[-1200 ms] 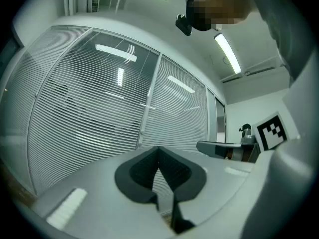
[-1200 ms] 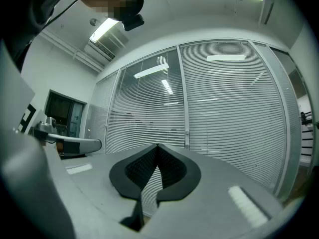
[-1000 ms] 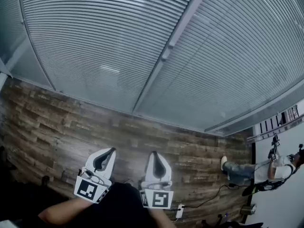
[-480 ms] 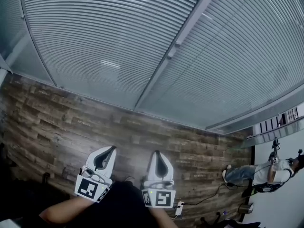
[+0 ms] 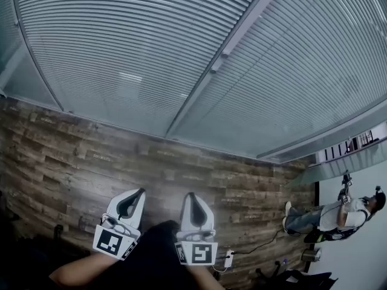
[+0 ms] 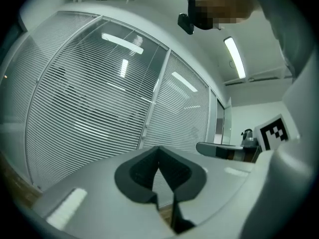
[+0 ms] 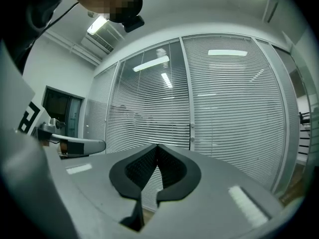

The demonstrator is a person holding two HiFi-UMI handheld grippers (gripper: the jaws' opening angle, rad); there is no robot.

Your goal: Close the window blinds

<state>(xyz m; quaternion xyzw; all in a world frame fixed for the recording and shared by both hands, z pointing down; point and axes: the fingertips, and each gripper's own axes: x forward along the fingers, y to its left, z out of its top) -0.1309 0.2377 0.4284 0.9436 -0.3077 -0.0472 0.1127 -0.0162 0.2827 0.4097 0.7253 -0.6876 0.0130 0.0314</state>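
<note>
Blinds [image 5: 121, 53]: pale grey, narrow horizontal slats; they hang over two wide glass panes ahead of both tongs and reach down near the floor; dark lines run between the slats; strip lights reflect on them in both gripper views
Floor [image 5: 72, 156]: brown wood-look planks with a rough, streaky grain; a broad band of it lies between the tongs and the foot of the blinds
Frame post [image 5: 199, 89]: slim pale upright between the two panes, with a small fitting partway up
Bystander [image 5: 338, 213]: a person stands far off at the right edge of the head view, beside a white wall, well apart from the blinds
Left tongs [image 5: 140, 191]: grey-white shell with dark ribbed pads; jaws closed tip to tip with nothing between them; held low, well short of the blinds
Right tongs [image 5: 192, 195]: same build; jaws pressed together and empty; just beside the left ones
Cable [image 5: 260, 249]: thin, dark, curving across the planks
Power strip [image 5: 228, 260]: small white block on the floor near the right tongs
</note>
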